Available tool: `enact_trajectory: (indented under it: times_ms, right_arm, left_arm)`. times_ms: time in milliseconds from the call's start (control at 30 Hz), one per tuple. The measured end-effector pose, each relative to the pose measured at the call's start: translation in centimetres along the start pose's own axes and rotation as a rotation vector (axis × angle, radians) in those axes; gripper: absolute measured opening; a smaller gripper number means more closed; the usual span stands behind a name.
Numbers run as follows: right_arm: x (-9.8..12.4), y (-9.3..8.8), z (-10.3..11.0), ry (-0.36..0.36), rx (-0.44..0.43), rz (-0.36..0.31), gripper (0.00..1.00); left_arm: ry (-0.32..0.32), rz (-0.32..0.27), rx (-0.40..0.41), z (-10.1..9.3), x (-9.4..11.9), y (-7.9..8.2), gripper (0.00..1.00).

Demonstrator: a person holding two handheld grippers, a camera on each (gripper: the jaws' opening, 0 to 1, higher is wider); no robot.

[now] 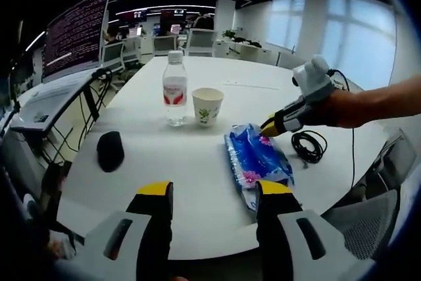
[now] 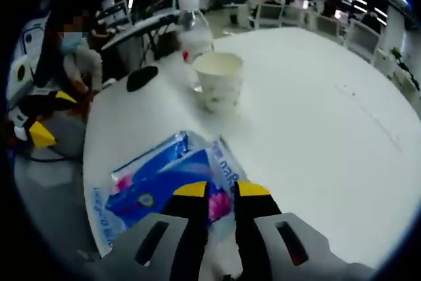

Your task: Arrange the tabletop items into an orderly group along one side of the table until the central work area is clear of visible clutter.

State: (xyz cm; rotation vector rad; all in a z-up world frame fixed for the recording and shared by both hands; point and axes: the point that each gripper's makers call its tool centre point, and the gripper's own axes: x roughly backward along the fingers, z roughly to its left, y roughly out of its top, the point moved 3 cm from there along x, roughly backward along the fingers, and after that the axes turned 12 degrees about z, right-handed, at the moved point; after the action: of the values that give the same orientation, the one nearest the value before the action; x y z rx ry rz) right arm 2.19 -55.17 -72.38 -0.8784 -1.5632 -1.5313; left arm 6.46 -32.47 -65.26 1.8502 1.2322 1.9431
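On the round white surface [image 1: 197, 162] I count five items: one clear plastic water bottle with a red label [image 1: 174, 89], one white paper cup with a green print [image 1: 208, 106], one blue plastic pack of tissues with pink flowers [image 1: 255, 160], one black oval mouse [image 1: 110, 150] and one coiled black cable [image 1: 309, 145].

In the left gripper view, the bottle and cup stand upright, just beside each other. The pack lies flat, near the cup. The mouse sits well apart, to the left. The cable lies near the pack, to the right.

My left hand-held gripper [image 1: 209, 190] hangs with its jaws spread wide, gripping nothing, near the surface edge. My right hand-held gripper [image 2: 221, 189] has its yellow-tipped jaws drawn close together over the pack's end; I cannot tell whether they pinch the wrapper. In the left gripper view its tip meets the pack's far end.
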Motion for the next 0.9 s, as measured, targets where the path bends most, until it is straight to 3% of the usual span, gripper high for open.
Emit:
enact_trajectory:
  times_ms: [433,600,700,900]
  right_arm:
    - [1.0,-1.3,-0.5,0.018,-0.114,-0.039,0.0]
    - [1.8,-2.1,-0.6,0.013,-0.194,-0.056,0.0]
    - [2.6,-2.8,-1.1,-0.011,-0.322,-0.091,0.0]
    - [3.5,-3.9,-1.0,-0.028,-0.387,-0.105,0.0]
  left_arm:
    - [-0.031,0.007,-0.015,-0.8,-0.5,0.4,0.5]
    - [-0.045,0.013,-0.03,-1.3,-0.8,0.4,0.5]
    - [-0.049,0.014,-0.037,-1.5,-0.9,0.4,0.5]
    - [-0.059,0.014,-0.042,-1.7,-1.0,0.4,0.5]
